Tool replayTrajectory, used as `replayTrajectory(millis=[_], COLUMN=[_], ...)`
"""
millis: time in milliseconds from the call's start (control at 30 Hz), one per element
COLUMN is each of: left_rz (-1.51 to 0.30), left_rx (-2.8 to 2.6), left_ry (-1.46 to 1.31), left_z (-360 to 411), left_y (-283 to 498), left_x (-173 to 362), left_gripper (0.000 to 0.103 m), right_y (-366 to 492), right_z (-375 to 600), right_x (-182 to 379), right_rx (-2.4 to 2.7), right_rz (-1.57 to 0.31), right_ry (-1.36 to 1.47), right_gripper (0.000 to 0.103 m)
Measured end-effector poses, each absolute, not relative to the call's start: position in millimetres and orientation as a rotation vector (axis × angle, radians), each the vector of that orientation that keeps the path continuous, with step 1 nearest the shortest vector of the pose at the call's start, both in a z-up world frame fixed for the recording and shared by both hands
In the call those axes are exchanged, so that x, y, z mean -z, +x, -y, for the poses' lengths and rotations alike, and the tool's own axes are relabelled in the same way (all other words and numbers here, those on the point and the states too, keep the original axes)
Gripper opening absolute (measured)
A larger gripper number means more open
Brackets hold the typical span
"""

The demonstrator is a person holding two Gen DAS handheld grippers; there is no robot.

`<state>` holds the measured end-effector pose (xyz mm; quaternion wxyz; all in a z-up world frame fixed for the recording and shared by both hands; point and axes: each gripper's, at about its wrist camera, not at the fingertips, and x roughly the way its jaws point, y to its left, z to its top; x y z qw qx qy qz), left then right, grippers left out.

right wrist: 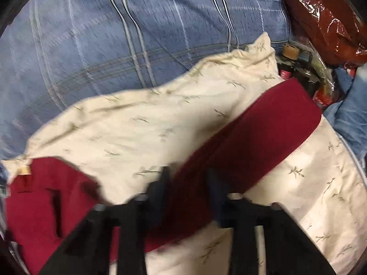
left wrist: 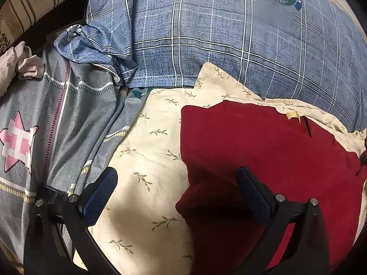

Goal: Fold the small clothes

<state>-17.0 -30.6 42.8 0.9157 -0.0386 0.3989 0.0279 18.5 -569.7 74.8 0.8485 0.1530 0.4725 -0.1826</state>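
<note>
Cream sheet (left wrist: 146, 151) bears red garment (left wrist: 263, 151); right gripper (right wrist: 188, 183) grips it.

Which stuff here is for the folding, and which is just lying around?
For the folding:
red garment
left tool, open beside it
right tool, closed on its sleeve

Just lying around:
cream cloth underneath
blue plaid quilt
grey star sheet
shiny red bag
</note>
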Motion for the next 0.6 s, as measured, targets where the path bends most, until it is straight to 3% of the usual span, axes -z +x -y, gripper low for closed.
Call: replayTrajectory(millis=[300,467,500,600], left_rz=[-0.791,-0.775,-0.775,-0.773], left_rx=[-0.076,-0.088,-0.089,-0.086], left_ry=[-0.105,-0.134,-0.138,-0.152], left_z=[24.8,17.4,16.1,13.9], left_y=[-20.4,-20.9,-21.0,-21.5], left_x=[-48.5,-51.3,-51.5,-53.1], left_gripper=[0.103,0.103,0.103,0.103], right_y=[-15.1,-18.7,-18.2,-19.8], right_z=[456.4,341.5,333.7,329.8], right_x=[-192.4,-194.9,-187.0,-158.1], right_rx=[-0.042,-0.4,-0.395,-0.356], right_rz=[-0.704,-0.735,-0.751,-0.82], right_ry=[0.217,0.02,-0.014,-0.03], right_gripper=[0.006,0.008,0.014,0.05])
